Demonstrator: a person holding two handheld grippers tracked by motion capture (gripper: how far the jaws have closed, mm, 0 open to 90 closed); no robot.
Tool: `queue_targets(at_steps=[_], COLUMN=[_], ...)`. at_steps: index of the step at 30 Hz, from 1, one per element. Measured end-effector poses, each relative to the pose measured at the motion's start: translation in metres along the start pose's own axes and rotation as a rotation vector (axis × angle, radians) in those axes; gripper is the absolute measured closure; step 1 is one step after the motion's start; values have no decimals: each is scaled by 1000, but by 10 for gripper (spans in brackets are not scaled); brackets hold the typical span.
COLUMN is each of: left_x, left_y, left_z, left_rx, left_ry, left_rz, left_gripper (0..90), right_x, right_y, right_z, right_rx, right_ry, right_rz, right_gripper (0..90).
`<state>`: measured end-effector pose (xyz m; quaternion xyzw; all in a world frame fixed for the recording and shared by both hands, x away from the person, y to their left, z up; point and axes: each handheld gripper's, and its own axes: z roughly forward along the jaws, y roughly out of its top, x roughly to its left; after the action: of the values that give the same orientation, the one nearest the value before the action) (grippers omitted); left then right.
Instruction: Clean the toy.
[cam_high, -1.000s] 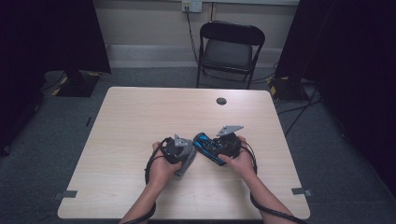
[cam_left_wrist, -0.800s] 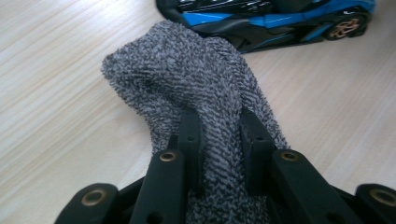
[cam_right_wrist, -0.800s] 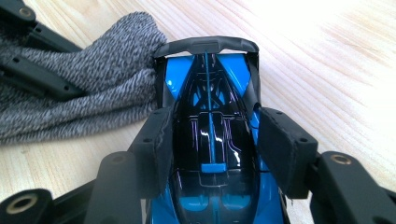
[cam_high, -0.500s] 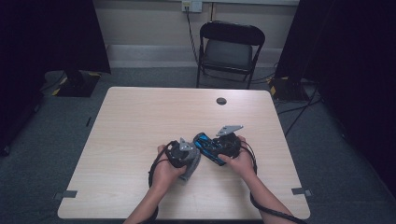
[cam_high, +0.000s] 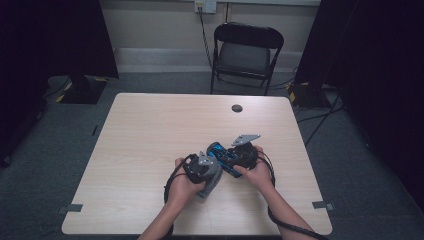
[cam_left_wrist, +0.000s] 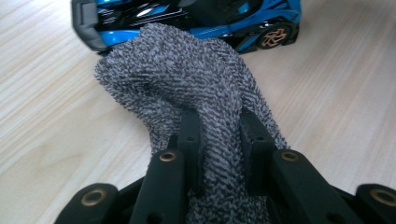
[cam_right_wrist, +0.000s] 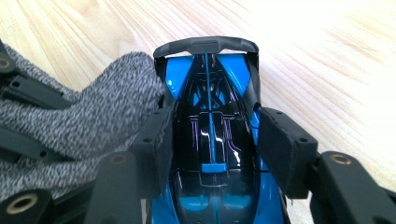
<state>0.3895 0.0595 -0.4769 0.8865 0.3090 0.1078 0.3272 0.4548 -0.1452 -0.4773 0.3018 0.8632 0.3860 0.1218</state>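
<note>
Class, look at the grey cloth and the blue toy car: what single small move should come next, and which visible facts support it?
Probably a short wipe: the left gripper is shut on the grey cloth, whose end rests against the blue toy car by its tail, and the right gripper clamps the car's sides. Drawing the cloth along the bodywork seems the natural next step.

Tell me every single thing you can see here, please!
toy car: one, blue and black, on the table near its front middle, held by the right gripper.
cloth: one, speckled grey, pressed against the car's side.
table: one, light wood.
small round thing: one, dark, far side of the table.
folding chair: one, black, behind the table.
left gripper: one, black, shut on the cloth.
right gripper: one, black, fingers around the car.
</note>
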Motion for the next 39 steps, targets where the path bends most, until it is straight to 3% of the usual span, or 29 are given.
queue_targets(at_steps=[9,39], left_x=[-8,-27], left_y=[3,10], left_z=[3,7], left_rx=[-5,6], left_ry=[-29,-63], left_rz=[11,45], left_gripper=[737,736], right_x=[0,0], right_y=[0,1], right_z=[0,0], right_rx=[0,8], right_ry=[1,-2], right_rz=[0,-4], right_gripper=[461,461])
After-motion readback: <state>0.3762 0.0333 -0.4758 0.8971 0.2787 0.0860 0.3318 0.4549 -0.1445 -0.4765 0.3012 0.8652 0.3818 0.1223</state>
